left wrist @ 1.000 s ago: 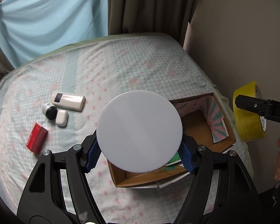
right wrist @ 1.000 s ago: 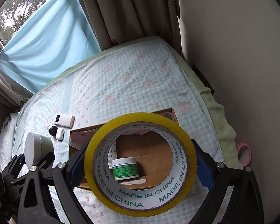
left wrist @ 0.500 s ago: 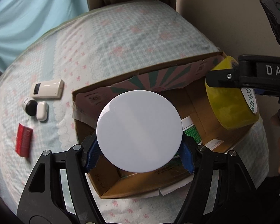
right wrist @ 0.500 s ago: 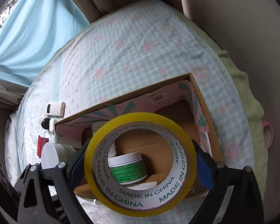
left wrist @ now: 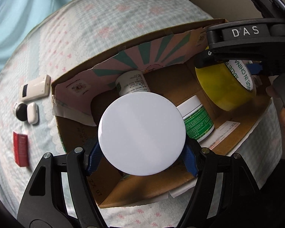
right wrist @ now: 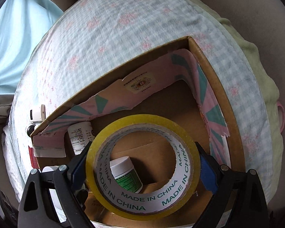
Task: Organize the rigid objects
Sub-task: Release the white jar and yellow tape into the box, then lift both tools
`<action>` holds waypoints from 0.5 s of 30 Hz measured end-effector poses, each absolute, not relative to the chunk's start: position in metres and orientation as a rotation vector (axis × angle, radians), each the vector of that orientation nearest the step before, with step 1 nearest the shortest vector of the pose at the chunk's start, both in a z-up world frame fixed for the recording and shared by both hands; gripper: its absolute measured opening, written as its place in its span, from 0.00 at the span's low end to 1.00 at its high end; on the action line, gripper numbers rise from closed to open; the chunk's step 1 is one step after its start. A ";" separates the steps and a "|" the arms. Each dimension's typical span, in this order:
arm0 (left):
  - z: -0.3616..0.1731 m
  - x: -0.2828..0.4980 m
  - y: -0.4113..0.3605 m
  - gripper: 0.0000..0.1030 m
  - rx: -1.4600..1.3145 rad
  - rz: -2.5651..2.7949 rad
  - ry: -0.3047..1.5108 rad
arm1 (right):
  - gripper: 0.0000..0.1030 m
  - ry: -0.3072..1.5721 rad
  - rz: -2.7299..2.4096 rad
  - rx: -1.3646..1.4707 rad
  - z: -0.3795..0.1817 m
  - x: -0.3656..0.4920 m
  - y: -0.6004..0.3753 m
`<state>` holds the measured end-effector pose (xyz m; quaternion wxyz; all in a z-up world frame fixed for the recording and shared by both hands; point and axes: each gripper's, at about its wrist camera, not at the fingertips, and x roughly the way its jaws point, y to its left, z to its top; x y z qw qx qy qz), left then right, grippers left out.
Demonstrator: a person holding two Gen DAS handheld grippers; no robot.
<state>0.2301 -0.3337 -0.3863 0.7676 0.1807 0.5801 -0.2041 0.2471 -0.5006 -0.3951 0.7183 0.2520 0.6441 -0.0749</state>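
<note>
My left gripper [left wrist: 142,154] is shut on a round white-lidded jar [left wrist: 142,133], held over the open cardboard box [left wrist: 81,133]. My right gripper [right wrist: 142,168] is shut on a yellow tape roll [right wrist: 96,163], held inside the right part of the box [right wrist: 209,62]; the roll also shows in the left wrist view [left wrist: 218,87]. In the box lie a green-labelled jar [left wrist: 197,119], also seen through the roll [right wrist: 126,174], and a white bottle [left wrist: 132,82] at the back [right wrist: 78,136].
Left of the box on the checked bedspread [left wrist: 104,19] lie a white device [left wrist: 35,89], a black-and-white round item [left wrist: 20,110], a white earbud case [left wrist: 33,113] and a red box [left wrist: 20,150]. A wall stands to the right, curtains behind.
Both grippers have moved forward and down toward the box with their loads. The tape roll now sits lower inside the box; the white bottle has come into sight.
</note>
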 end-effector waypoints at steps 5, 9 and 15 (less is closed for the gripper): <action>-0.385 0.232 -0.337 0.83 0.430 -0.443 1.264 | 0.98 1.391 -0.187 0.546 -0.390 0.255 -0.499; -0.369 0.227 -0.333 1.00 0.435 -0.476 1.194 | 1.00 1.308 -0.186 0.518 -0.373 0.252 -0.503; -0.367 0.231 -0.327 1.00 0.413 -0.466 1.213 | 1.00 1.316 -0.184 0.485 -0.369 0.247 -0.505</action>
